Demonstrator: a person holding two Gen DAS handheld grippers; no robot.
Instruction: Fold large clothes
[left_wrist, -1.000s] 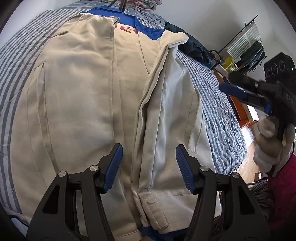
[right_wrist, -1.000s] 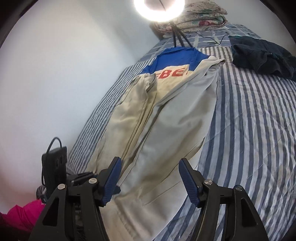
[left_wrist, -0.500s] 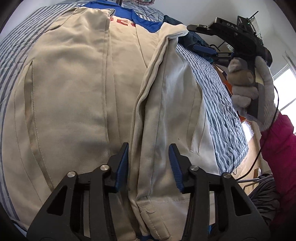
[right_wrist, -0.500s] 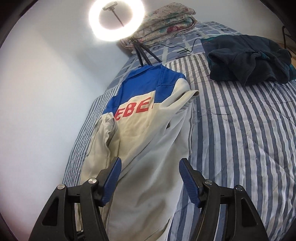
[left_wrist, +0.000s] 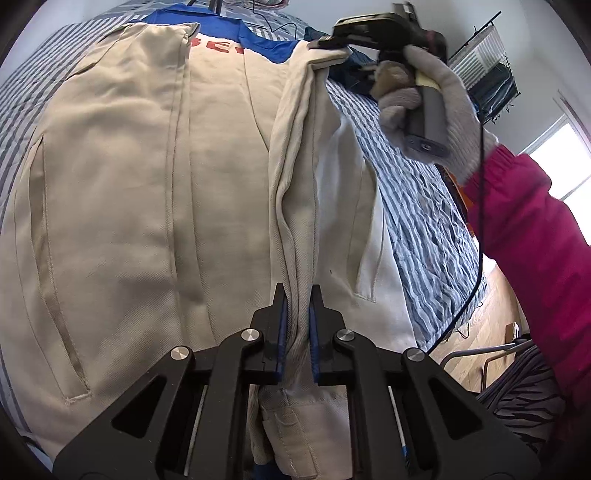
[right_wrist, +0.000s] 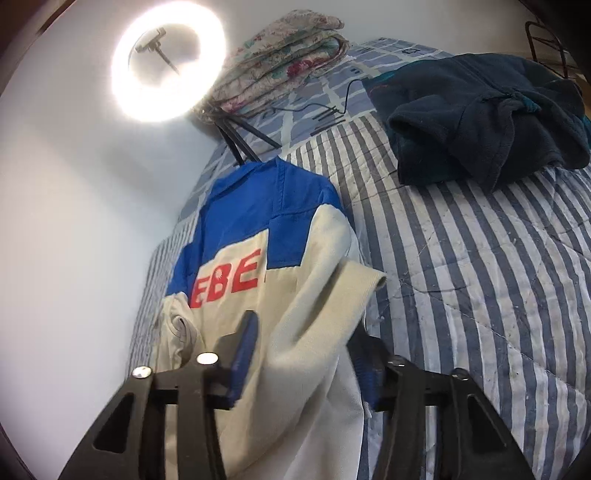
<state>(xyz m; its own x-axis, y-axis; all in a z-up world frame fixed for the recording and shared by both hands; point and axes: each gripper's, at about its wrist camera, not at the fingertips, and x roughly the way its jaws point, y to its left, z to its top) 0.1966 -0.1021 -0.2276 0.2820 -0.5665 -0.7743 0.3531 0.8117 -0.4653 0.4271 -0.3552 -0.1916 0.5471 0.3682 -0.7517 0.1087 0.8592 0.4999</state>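
L wrist view: left gripper (left_wrist: 296, 325) at 6 o'clock, jaws closing, pads pinching a raised fold of the cream jacket (left_wrist: 122, 206) spread on the striped bed (left_wrist: 424, 221). Gloved hand (left_wrist: 424, 96) at 1 o'clock.

R wrist view: right gripper (right_wrist: 306, 354), jaws closing w/ jacket's edge between; contact unclear. Dark garment (right_wrist: 480, 118) at 2 o'clock.

I see the jacket (left_wrist: 147, 184) as a beige woven cloth, matt, with a fine twill rib along its folded edge; the yoke (right_wrist: 258, 206) is a smoother blue cloth. The left gripper (left_wrist: 295, 332) looks like matt black plastic with shiny metal rivets and ribbed blue pads. The bed cover (right_wrist: 480, 295) is quilted striped cloth, slightly puckered. The dark garment (right_wrist: 480, 118) looks fleecy. On the right hand (left_wrist: 424, 96) I make out a coarse knitted glove and a fuzzy magenta sleeve (left_wrist: 535, 229).
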